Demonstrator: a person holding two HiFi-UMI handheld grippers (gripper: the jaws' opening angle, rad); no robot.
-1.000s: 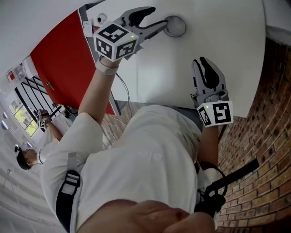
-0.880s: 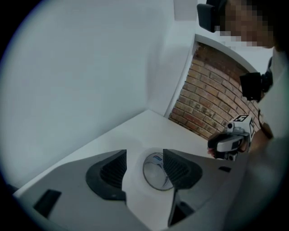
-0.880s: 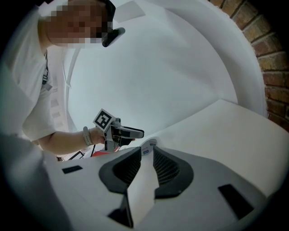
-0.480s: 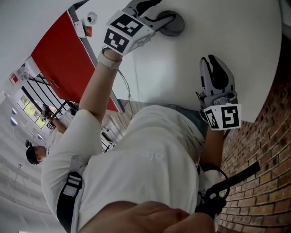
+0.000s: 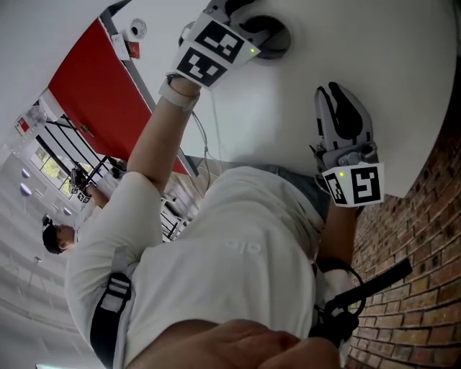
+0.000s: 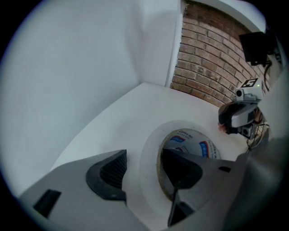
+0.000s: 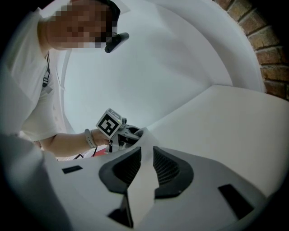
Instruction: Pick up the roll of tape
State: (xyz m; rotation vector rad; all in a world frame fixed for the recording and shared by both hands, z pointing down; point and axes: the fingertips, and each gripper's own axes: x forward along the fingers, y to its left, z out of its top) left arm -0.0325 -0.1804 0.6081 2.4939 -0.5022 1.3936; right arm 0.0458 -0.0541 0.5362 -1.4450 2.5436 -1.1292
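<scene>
**Left tool** (image 6: 144,173): grey plastic body, two black ribbed pads. Jaws stand apart and astride the wall of the roll of tape (image 6: 149,155): one pad is down in the hollow core, the other outside the rim. A sliver of desk shows between the outer pad and the roll, so nothing is gripped yet. This placement probably suits a pinch across the wall, since the whole roll looks too broad for the jaws to span.

**Roll of tape**: lies flat on the far part of the desk (image 6: 113,122), under the left tool. It is a white ring with a smooth matte wall. A round label printed in blue and red shows inside the core, its lettering too small to read. In the head view only a greyish arc of it (image 5: 282,45) shows beside the left tool (image 5: 252,20).

**Right tool** (image 7: 146,162): same make. Pads are drawn close with only a thin slit between, and it holds nothing. It rests low over the near edge of the desk (image 7: 235,126), well apart from the roll, and looks parked out of the way. Head view: (image 5: 333,97).

**Desk** (image 5: 389,58): white, smooth, plain, with a rounded edge.

**Wall** (image 6: 203,67): red-brown brick with pale joints, behind the desk.

**Judgement**: the next step is closing the left jaws on the roll's wall.
</scene>
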